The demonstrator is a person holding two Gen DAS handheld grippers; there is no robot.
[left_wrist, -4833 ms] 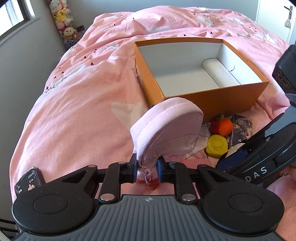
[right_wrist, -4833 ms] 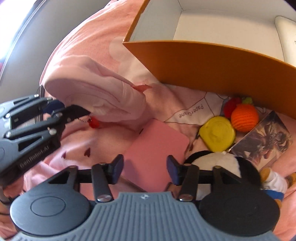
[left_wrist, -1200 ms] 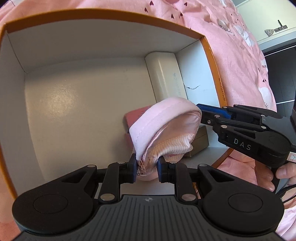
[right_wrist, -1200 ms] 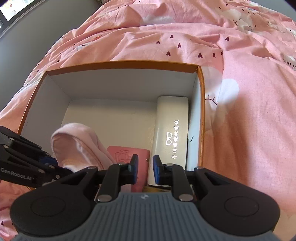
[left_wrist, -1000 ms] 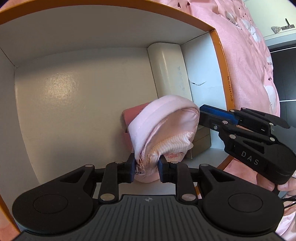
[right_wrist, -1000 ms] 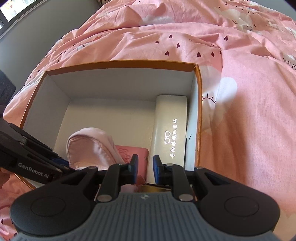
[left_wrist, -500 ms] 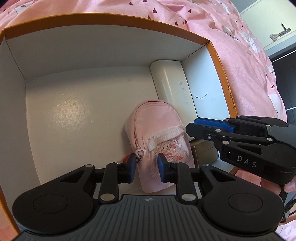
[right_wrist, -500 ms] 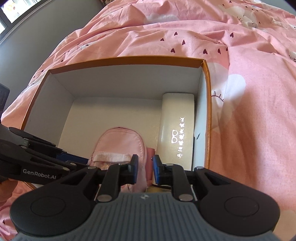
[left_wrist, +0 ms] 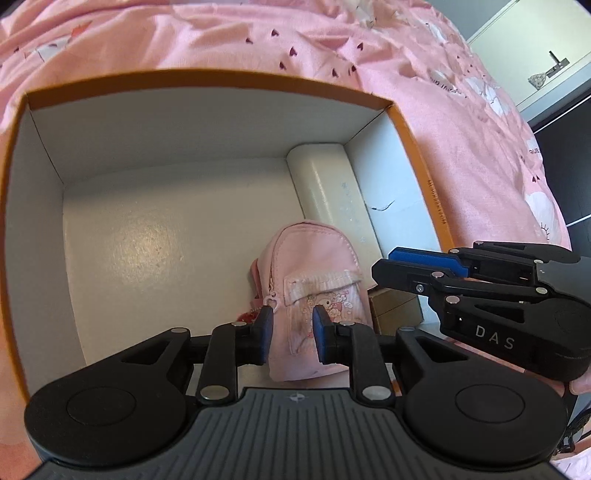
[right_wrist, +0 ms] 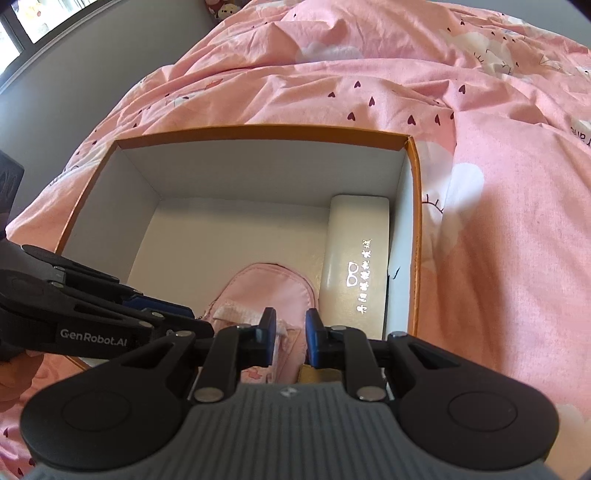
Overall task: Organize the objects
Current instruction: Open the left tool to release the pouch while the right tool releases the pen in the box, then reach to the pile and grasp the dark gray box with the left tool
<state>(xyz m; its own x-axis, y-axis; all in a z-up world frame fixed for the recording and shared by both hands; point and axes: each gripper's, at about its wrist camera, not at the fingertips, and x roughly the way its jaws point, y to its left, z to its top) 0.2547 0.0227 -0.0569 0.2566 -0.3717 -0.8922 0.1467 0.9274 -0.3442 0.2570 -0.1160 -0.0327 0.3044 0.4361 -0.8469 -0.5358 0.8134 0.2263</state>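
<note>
A small pink backpack (left_wrist: 314, 266) (right_wrist: 266, 284) lies flat on the floor of the orange box (left_wrist: 207, 79) (right_wrist: 258, 131), beside a white glasses case (left_wrist: 325, 184) (right_wrist: 356, 258). My left gripper (left_wrist: 293, 328) (right_wrist: 177, 314) hovers just above the backpack's near end. Its jaws keep a narrow gap with nothing between them. My right gripper (right_wrist: 290, 328) (left_wrist: 391, 262) hangs over the box's near right corner, its jaws nearly together and empty. A pink wallet edge (left_wrist: 255, 269) shows under the backpack.
A small brown carton (left_wrist: 395, 306) (right_wrist: 317, 373) sits in the box's near right corner. The box's left half has a bare white floor (left_wrist: 147, 240). Pink bedding (left_wrist: 461, 110) surrounds the box. A hand (left_wrist: 580, 384) holds the right gripper. Plush toys (right_wrist: 225, 11) sit far back.
The backpack left my left gripper's jaws and now lies flat in the box. My left gripper has lifted and drawn back from it. The right gripper stayed put.
</note>
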